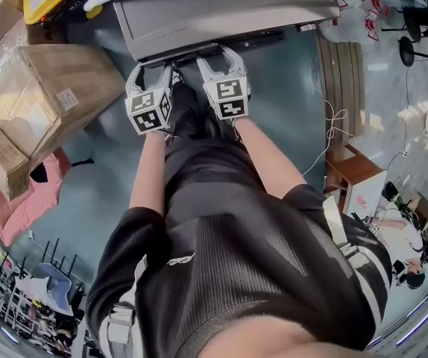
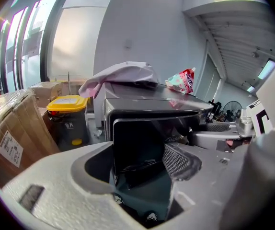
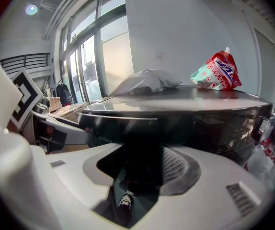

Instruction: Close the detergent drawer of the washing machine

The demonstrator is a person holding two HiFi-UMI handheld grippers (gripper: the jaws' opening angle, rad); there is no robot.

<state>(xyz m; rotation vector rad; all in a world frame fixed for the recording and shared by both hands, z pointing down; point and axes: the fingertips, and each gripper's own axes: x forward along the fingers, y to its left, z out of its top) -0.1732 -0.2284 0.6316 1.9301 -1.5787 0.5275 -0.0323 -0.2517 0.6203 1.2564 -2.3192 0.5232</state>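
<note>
Looking steeply down on a person standing at a grey, glossy-topped washing machine; its dark, flat-fronted plastic detergent drawer juts out of the front panel, not yet closed. The left tool and right tool hover side by side at the drawer; both have jaws spread wide with nothing clamped, the drawer front just ahead between them. The drawer looks light, rigid and smooth, likely sliding on rails; a square push on its front face should do, no grip needed; an off-centre push could skew and jam it. A crumpled white cloth and a red-and-mint pouch lie on top; a large cardboard box and a yellow-lidded bin stand to the left, clear of the drawer's path.
</note>
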